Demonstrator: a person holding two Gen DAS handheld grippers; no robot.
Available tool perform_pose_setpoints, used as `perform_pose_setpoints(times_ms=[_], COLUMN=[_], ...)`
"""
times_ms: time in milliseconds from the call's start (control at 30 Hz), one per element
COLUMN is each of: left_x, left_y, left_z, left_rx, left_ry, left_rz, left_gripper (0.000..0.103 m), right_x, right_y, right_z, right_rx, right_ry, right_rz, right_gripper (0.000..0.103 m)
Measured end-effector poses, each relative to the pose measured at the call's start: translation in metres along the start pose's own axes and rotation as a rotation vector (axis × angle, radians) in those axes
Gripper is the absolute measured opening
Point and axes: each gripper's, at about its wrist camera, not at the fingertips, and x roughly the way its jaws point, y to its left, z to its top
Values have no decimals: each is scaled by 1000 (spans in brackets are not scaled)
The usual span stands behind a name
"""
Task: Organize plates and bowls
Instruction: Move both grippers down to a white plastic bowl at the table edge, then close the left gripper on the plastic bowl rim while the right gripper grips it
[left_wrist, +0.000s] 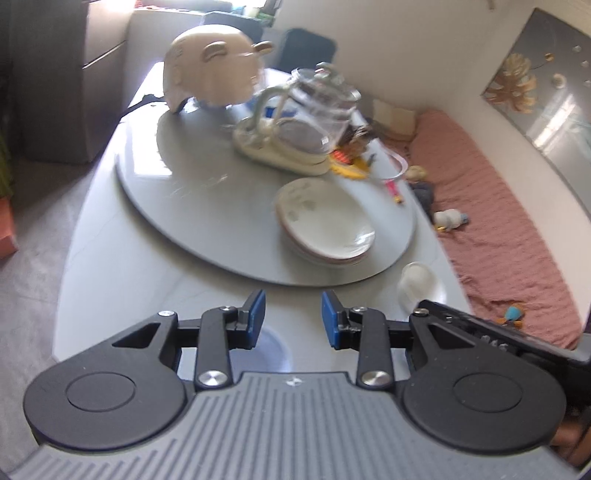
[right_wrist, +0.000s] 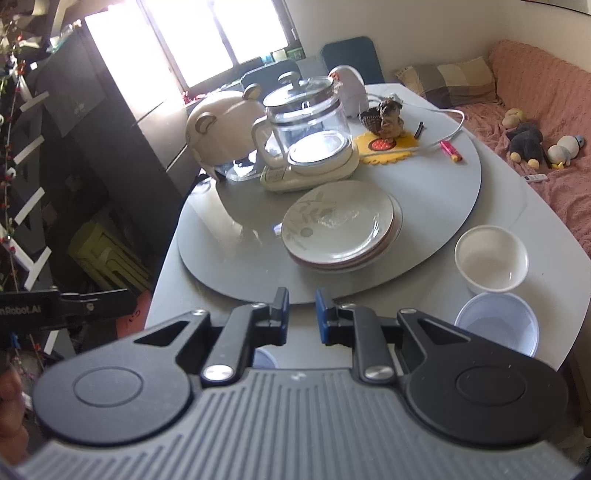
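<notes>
A stack of white plates (right_wrist: 340, 229) with a faint leaf print lies on the grey turntable (right_wrist: 443, 206); it also shows in the left wrist view (left_wrist: 325, 225). A white bowl (right_wrist: 491, 258) and a pale blue bowl (right_wrist: 496, 325) stand on the table at the right. Another pale blue bowl (left_wrist: 273, 347) peeks out under the left gripper. My left gripper (left_wrist: 293, 314) hovers over the table's near edge, open and empty. My right gripper (right_wrist: 301, 314) hangs just short of the turntable with a narrow gap between its pads and nothing in it.
A glass kettle (right_wrist: 310, 125) on its cream base and a bear-eared cream appliance (right_wrist: 218, 125) stand behind the plates. A yellow mat (right_wrist: 384, 147) with a figurine and a pink pen lie further back. A pink-covered sofa (right_wrist: 554, 110) with soft toys runs along the right.
</notes>
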Motion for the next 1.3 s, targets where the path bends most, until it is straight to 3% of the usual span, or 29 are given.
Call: perform_pose_setpoints(times_ms=[133,233,267,300,333,500,733,900,967,1067,1133,1233,1300], left_x=[11,18,21,24,27,41,68,91,100,114,123,134,139], left_y=[15,25,29,32,35,58,105,119,123,126,126,125,126], left_z=[-11,-20,-23,-26,-29,-40,-46,-51,-52,-53,-54,-57,-61], left_rx=[-41,-51,-57,-59,-61,-105,-194,-208,-226,-232,-227,-206,-221], left_ry=[28,41,50,56,60,93,147,210,223,237,245,247,249], left_rz=[19,53,66,79,90,124,97,55,34,9,-23,-8,-6], left_gripper=[37,37,38,38,40,51,51,50,49,44,33,22,14], right_x=[8,19,24,29,35,62,102,134,139,147,150,154,160], right_y=[2,3,4,6,9,22,28,18,15,19,21,23,22], right_z=[-7,-14,-17,-20,-22,-27,-34,-46,-48,-51,-51,-54,-57], right_rx=[-12,-26,-34,-47,-61,-77,-45,53,83,74,61,56,72], right_ry=[37,86,95,104,121,192,294,411,429,451,455,457,475], right_rz=[9,47,62,77,88,159,161,111,122,129,120,96,85], right_gripper=[20,44,61,70,70,68,67,48,47,42,37,34,26])
